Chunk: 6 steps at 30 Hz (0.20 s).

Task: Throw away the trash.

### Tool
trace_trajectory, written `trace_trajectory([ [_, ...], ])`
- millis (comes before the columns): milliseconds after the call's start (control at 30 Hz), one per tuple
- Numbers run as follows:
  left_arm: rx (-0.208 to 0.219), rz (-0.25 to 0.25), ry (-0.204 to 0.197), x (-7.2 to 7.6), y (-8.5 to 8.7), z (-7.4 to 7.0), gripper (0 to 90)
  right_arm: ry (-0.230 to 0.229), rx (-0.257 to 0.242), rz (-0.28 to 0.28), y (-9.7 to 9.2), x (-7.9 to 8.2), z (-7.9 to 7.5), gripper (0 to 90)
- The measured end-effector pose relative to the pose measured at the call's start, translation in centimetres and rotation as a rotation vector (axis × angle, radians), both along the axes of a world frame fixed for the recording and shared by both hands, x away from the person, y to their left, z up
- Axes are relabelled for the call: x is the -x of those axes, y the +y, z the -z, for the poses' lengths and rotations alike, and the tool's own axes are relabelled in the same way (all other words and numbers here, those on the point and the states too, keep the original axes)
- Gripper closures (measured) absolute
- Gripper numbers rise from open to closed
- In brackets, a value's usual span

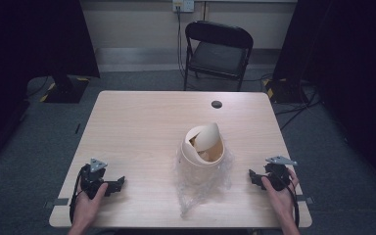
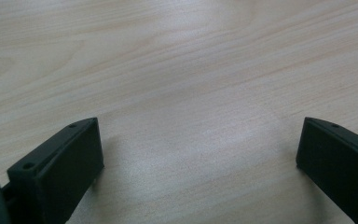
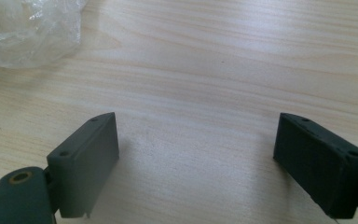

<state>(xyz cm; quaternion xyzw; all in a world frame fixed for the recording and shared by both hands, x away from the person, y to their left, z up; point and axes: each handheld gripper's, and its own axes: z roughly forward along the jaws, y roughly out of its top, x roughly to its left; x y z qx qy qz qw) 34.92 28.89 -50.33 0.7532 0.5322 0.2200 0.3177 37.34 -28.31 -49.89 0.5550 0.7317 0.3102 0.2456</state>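
**Inspector:** Report the jaws first.

**Assistant:** The left gripper (image 1: 120,182) rests on the table (image 1: 137,122) near its front left corner, jaws spread wide, with bare wood between them in the left gripper view. It grips nothing. The right gripper (image 1: 251,176) sits near the front right edge, jaws equally wide apart and empty; its own view has plain wood between them and a fold of clear plastic wrap (image 3: 28,32) at the upper left, well clear of the jaws.

**Inspector:** And the work piece?

**Assistant:** A cream swing-lid bin (image 1: 203,147) stands upright at the centre of the table, slightly towards the front, its lid tipped open. It stands on the crumpled plastic wrap (image 1: 196,188), which trails towards the front edge. The bin lies between the two grippers, well apart from each.

**Inspector:** Surface and room?

**Assistant:** Light wood-grain table, with a round cable hole (image 1: 217,104) near the far edge. Grey carpet underfoot; a black folding chair (image 1: 218,49) stands beyond the far edge; dark curtains hang on both sides.

**Inspector:** Clearance?

**Assistant:** Each gripper lies close to the front edge, with open tabletop between it and the bin.
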Motion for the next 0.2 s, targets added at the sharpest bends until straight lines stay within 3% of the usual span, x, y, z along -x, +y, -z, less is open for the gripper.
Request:
trace_trajectory([
  [200,-0.003,0.000,-0.001,0.00,0.00,-0.01,0.0,-0.011,-0.004,-0.003,-0.02,0.07,0.12,12.4],
])
